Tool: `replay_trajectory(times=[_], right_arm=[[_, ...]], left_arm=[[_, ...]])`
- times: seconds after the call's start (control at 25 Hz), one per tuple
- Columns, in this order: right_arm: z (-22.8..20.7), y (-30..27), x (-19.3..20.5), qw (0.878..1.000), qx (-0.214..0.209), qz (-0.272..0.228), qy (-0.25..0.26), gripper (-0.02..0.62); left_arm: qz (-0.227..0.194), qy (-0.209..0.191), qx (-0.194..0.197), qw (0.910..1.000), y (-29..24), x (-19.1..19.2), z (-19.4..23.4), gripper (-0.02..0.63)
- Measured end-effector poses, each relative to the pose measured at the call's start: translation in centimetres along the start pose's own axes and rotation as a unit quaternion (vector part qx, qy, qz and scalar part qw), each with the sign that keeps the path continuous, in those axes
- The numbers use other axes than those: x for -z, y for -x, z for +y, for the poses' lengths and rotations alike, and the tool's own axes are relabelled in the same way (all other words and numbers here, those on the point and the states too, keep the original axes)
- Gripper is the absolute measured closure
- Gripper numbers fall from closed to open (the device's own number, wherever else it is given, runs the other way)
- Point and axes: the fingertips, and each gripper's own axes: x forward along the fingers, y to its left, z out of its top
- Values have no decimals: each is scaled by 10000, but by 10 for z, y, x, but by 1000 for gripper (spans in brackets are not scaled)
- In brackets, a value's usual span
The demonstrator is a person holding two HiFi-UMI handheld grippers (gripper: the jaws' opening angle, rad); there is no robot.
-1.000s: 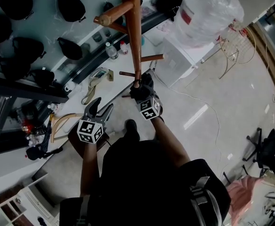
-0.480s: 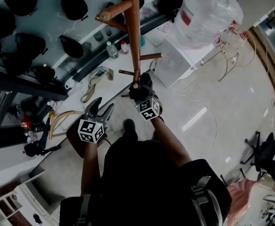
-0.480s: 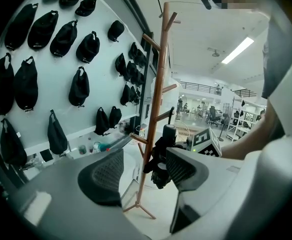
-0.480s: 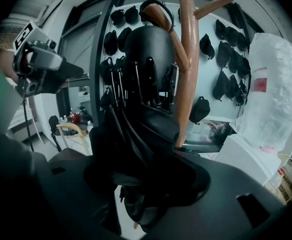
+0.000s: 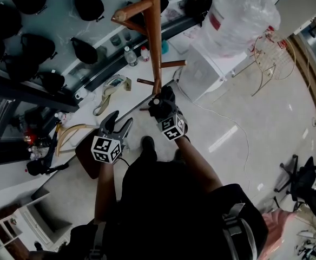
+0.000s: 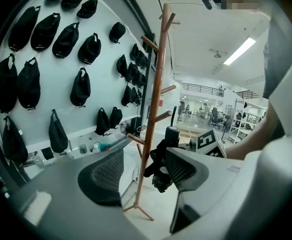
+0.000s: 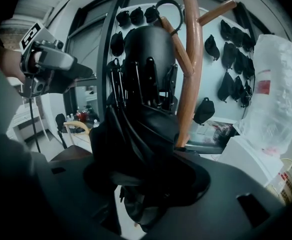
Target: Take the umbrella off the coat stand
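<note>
A tall wooden coat stand rises in front of me. My right gripper is close against its pole, shut on a folded black umbrella. The umbrella stands upright between the pads and fills the right gripper view. Its thin black strap curves over a slanted peg of the stand. My left gripper hangs to the left, open, with nothing between its fingers. From the left gripper view, the umbrella and the stand lie beyond the open left gripper.
Several black bags hang on the pale wall. A ledge with bottles runs below them. A large plastic-wrapped bundle sits on a white box. A wooden chair is at my left, and a cable lies on the floor.
My right gripper has shifted slightly beside the pole with the umbrella in it. The left gripper has kept its place and stays open.
</note>
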Motion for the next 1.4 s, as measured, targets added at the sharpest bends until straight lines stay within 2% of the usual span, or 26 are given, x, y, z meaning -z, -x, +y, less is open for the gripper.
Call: replay_trajectory(times=[0.8,1.4], right_arm=[[-19,55,35,9998,-44,-1,207,350],[-48,113,57,9981,-340,-243,453,350]], left_arm=[[-71,159,-166,9997,-3,7,-40,344],[-164,120,-261,9995,-14,0,-75,344]])
